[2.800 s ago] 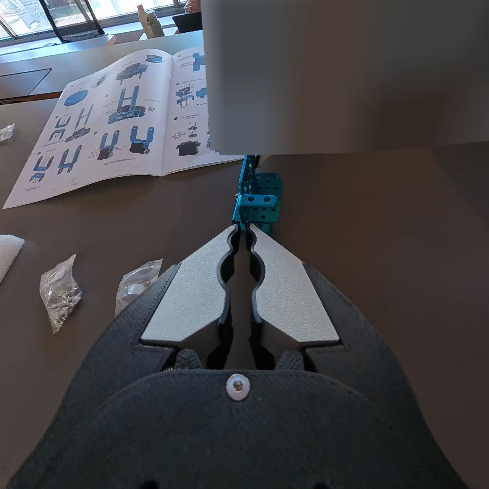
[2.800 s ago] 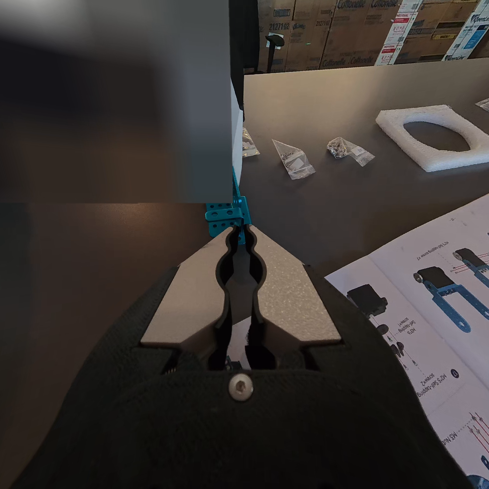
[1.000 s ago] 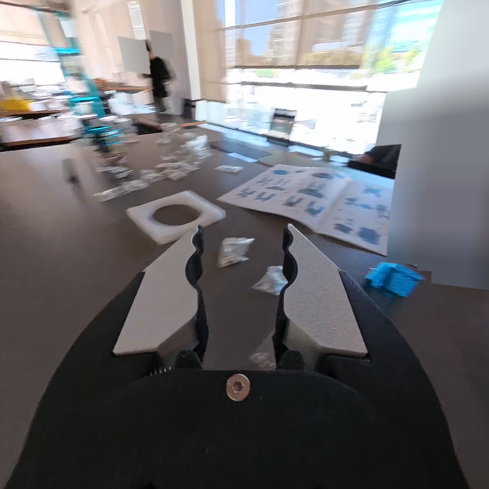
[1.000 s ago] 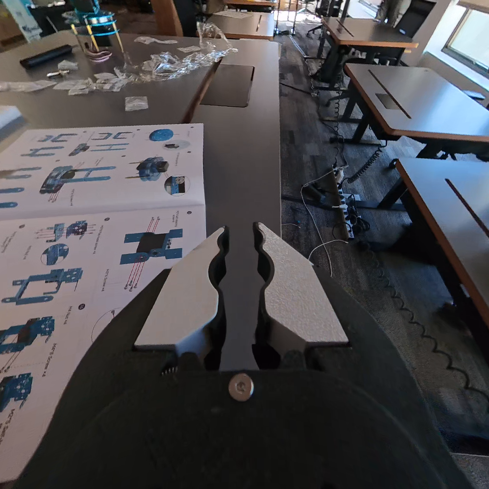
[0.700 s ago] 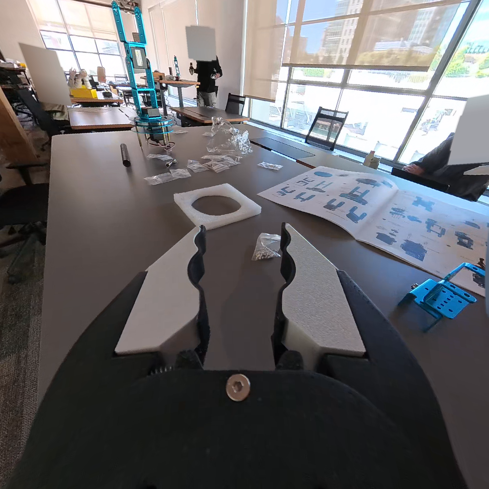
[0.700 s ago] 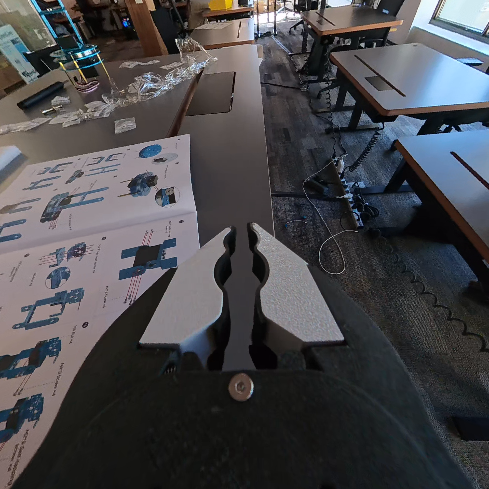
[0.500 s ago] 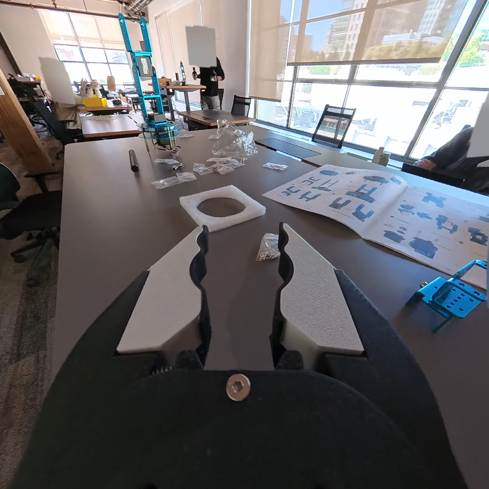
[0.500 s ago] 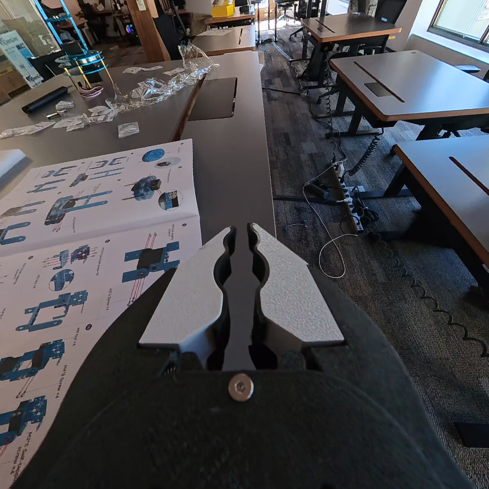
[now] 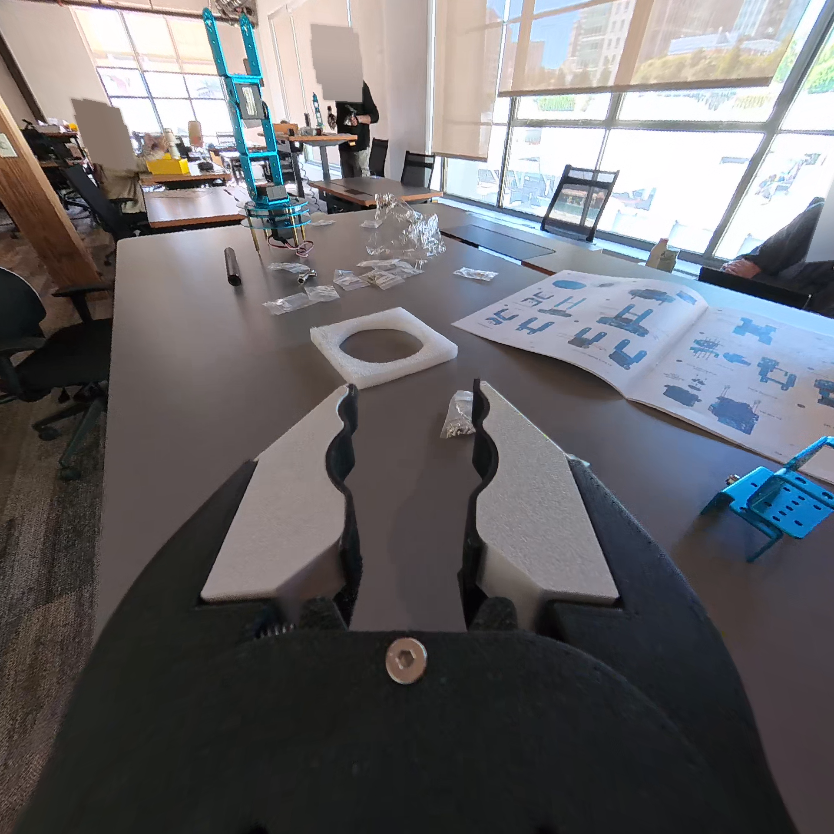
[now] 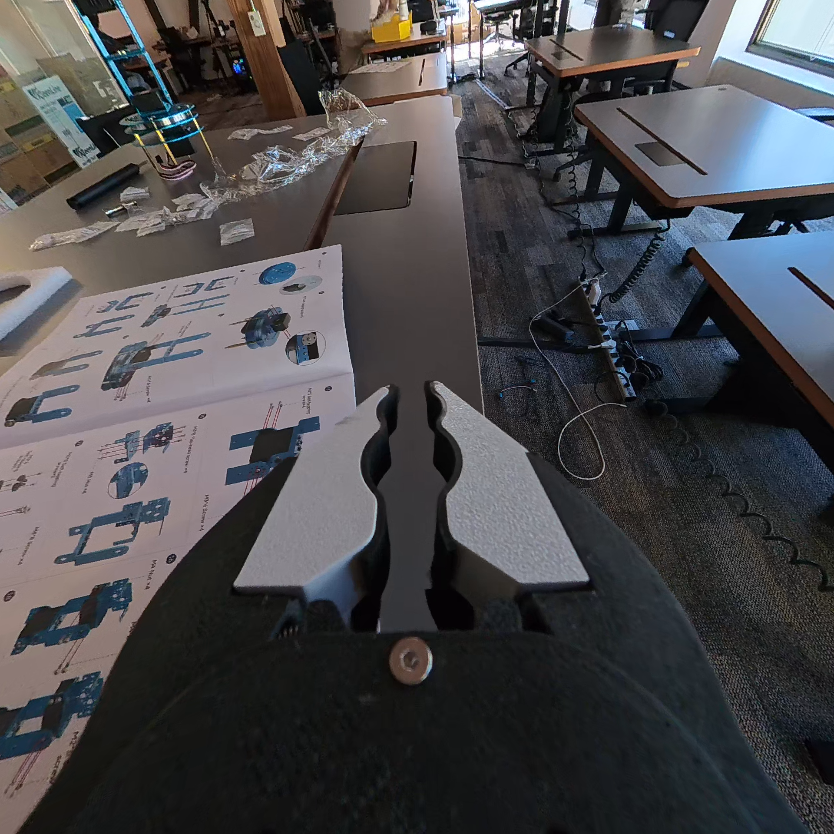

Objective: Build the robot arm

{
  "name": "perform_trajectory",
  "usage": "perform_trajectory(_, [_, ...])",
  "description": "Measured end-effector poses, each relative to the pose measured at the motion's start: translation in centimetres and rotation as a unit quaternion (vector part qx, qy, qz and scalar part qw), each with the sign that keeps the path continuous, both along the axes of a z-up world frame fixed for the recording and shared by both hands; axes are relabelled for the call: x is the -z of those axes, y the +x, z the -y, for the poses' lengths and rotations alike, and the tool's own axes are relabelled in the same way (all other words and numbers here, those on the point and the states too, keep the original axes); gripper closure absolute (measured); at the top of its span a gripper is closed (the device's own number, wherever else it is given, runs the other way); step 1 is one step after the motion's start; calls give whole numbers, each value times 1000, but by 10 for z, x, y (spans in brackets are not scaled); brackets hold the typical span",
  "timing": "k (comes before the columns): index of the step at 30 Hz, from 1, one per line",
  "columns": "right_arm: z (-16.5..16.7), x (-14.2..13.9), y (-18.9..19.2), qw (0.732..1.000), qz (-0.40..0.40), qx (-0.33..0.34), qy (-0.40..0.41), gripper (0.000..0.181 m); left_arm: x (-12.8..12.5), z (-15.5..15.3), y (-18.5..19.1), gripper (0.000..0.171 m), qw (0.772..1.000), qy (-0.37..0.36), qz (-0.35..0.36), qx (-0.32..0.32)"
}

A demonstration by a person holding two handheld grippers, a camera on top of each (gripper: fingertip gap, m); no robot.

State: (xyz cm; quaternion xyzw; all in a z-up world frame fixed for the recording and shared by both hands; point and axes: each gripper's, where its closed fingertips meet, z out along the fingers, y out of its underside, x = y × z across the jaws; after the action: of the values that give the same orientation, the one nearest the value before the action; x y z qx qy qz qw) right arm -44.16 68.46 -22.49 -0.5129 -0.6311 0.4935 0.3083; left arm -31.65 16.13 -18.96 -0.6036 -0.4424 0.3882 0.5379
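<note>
My left gripper is open and empty, held low over the dark table. A small clear bag of screws lies just beyond its right fingertip, and a white foam square with a round hole lies past that. A blue perforated metal bracket assembly rests on the table to the right, apart from the gripper. My right gripper has its jaws almost together with nothing between them. It hovers over the table near its right edge, beside an open instruction booklet.
The booklet also shows in the left wrist view. Farther back stand a blue robot-arm tower, a black cylinder, several small part bags and crumpled clear wrap. Right of the table are carpet with cables and other desks. People are in the background.
Both grippers have let go of the blue bracket and swung away from it. The left jaws opened. The right jaws narrowed. In the last half second both views have only drifted slightly.
</note>
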Motion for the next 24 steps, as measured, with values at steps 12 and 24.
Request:
perform_trajectory(12, [5,1,1,1000,2,-12,-4,164,3,13,2,123,1000,-4,7,-4])
perform_trajectory(24, [16,-2,3,999,-3,-42,-13,151,2,17,5,124,1000,-8,5,-8])
